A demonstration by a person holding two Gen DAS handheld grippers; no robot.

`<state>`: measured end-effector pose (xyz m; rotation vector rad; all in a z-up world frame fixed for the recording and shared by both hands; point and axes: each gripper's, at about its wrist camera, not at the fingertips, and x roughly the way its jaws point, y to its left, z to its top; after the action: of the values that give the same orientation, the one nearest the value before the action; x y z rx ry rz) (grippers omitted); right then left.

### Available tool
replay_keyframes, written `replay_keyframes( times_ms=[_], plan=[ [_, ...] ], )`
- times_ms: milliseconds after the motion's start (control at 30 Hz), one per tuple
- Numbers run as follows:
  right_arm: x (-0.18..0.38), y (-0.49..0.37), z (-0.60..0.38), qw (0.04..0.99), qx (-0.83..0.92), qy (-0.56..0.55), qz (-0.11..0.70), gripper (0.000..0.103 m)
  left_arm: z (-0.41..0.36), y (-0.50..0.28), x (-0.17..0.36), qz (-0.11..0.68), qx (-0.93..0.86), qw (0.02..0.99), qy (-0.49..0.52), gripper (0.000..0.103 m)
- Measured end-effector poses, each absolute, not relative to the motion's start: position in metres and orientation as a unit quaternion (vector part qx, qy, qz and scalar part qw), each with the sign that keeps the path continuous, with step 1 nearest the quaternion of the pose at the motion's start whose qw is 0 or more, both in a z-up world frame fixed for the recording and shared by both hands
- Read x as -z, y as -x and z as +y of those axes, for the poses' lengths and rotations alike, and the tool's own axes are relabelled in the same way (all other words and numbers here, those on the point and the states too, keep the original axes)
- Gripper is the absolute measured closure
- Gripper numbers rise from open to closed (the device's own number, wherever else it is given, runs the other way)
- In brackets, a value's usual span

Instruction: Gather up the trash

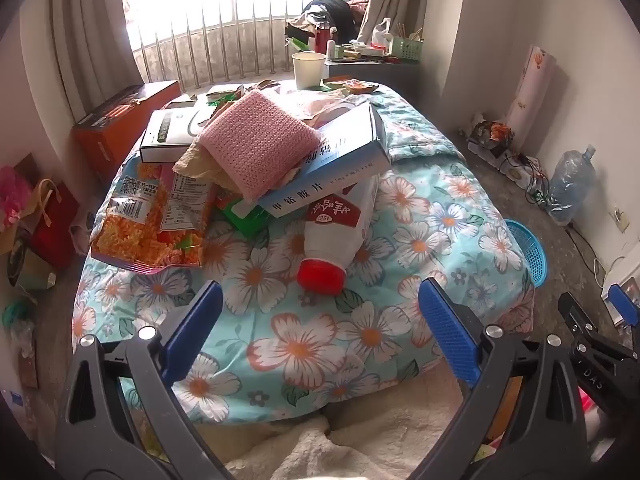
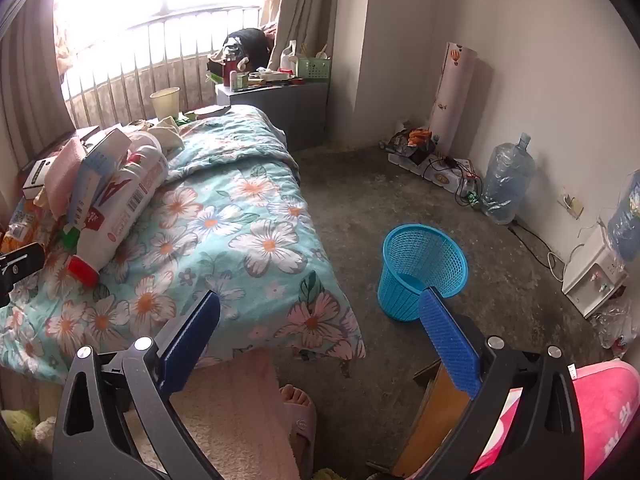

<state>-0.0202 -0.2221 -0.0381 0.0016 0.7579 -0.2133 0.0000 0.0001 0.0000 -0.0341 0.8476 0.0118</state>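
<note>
- Left gripper (image 1: 320, 320): jaws spread wide, nothing between the blue pads, tilted down over the near end of the bed.
- Right gripper (image 2: 320, 320): jaws likewise wide apart and empty, above the bed's right edge and bare floor.
- Floral quilt (image 1: 360, 332): covers the bed, bearing the trash pile.
- White bottle (image 1: 336, 232): red cap, lying on its side, nearest item, cap toward the grippers.
- Snack bags (image 1: 148, 220): orange, flat, left of the bottle.
- Blue-and-white box (image 1: 332, 168): resting across the bottle's far end.
- Pink knitted cloth (image 1: 256, 140): atop that box.
- Paper cup (image 1: 307, 69): upright, at the bed's far end.
- Blue mesh basket (image 2: 420, 272): upright on the floor, right of the bed, empty as far as visible.
</note>
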Motion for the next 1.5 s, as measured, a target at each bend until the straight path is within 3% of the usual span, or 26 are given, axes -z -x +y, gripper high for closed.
replay_keyframes(
  times_ms=[1500],
  plan=[
    [0.038, 0.018, -0.219, 0.923, 0.101, 0.000, 0.371, 0.006, 0.009, -0.001, 0.006, 0.422, -0.016, 0.906, 0.016, 0.009]
  ],
)
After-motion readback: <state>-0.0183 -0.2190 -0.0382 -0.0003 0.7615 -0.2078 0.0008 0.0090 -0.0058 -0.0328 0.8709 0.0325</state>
